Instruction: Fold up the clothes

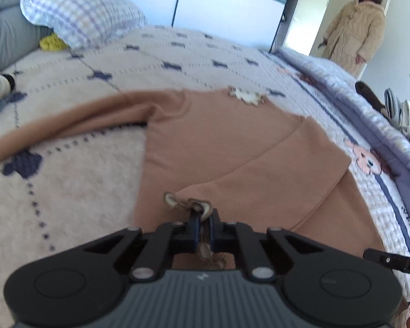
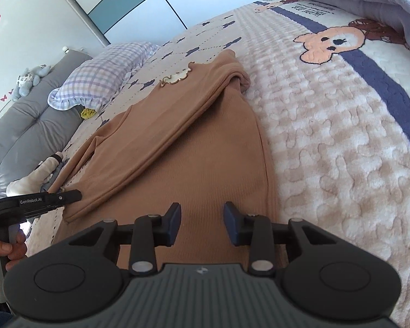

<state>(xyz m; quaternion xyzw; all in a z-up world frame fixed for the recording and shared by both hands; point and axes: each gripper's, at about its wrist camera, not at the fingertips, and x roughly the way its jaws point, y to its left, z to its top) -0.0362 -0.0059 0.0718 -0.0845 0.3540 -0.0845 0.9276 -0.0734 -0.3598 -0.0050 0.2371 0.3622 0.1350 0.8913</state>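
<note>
Folding is partly complete: the tan ribbed knit top (image 1: 218,147) lies flat on the cream fleece bed blanket with navy bear motifs (image 1: 68,186), filling the centre of both wrist views, and one sleeve (image 2: 161,136) is already laid diagonally across the body panel, running from the upper centre to the lower left of the right wrist frame. The other sleeve (image 1: 54,125) is spread out toward the left edge of the left wrist frame and is not yet folded in. The left gripper (image 1: 201,216), at lower centre of its frame, is closed tight with the cream scalloped trim (image 1: 183,203) of the folded sleeve's cuff pinched between its pads. The right gripper (image 2: 202,221) hangs over the lower body panel with its jaws partly apart; fabric lies below the gap, but nothing is clamped. No earlier view is available to confirm how the sleeve arrived there. Remaining work, as a judgement: bring the outstretched sleeve across, then fold the body toward the scalloped neckline (image 2: 176,78) at the upper centre. A checked lilac pillow (image 1: 82,16) occupies the upper left, well apart from the garment.
</note>
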